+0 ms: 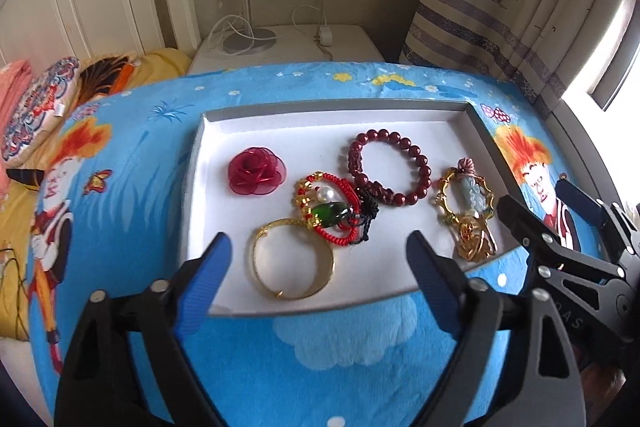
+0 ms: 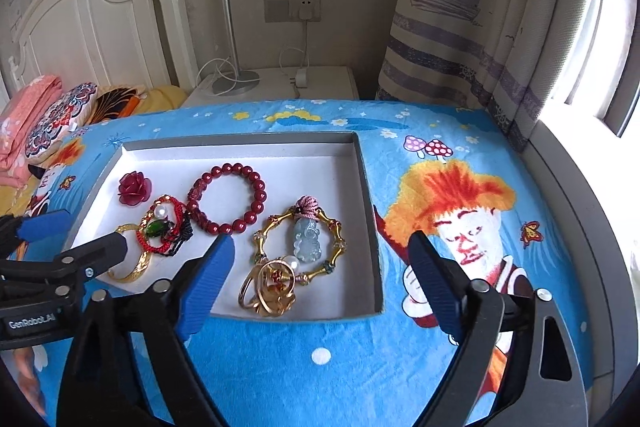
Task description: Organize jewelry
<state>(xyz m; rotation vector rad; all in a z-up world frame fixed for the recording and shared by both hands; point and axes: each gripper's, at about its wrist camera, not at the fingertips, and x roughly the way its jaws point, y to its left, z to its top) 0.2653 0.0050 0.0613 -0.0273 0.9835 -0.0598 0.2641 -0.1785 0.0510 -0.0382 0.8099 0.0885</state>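
Fingers of both tools are spread wide and hold nothing. On the left gripper (image 1: 318,259) the blue pads (image 1: 208,279) frame the near half of the tray (image 1: 320,109), and the gold bangle (image 1: 292,261) lies flat between them, at about 12 o'clock from the fingertips and very near. Its ring is open upward, so there is no real long axis; the near rim faces the fingers edge-on. Just past it at 12 o'clock, touching its far rim, sits the tangle of red cord bracelet (image 1: 326,205) with a pearl and a green stone.

From the right gripper (image 2: 320,259) the nearest piece is the gold ring charm (image 2: 268,287), lying at about 11 o'clock from the fingertips inside the tray's near right corner. Beyond it, around 12 o'clock, the gold link bracelet (image 2: 300,241) circles a pale jade pendant (image 2: 306,237). The red bead bracelet (image 2: 226,199) and the red fabric rose (image 2: 135,187) lie farther, toward 10 o'clock.

By my judgement the left tool is nearer the bangle and the right nearer the charm; either would need to dip down over a rim.
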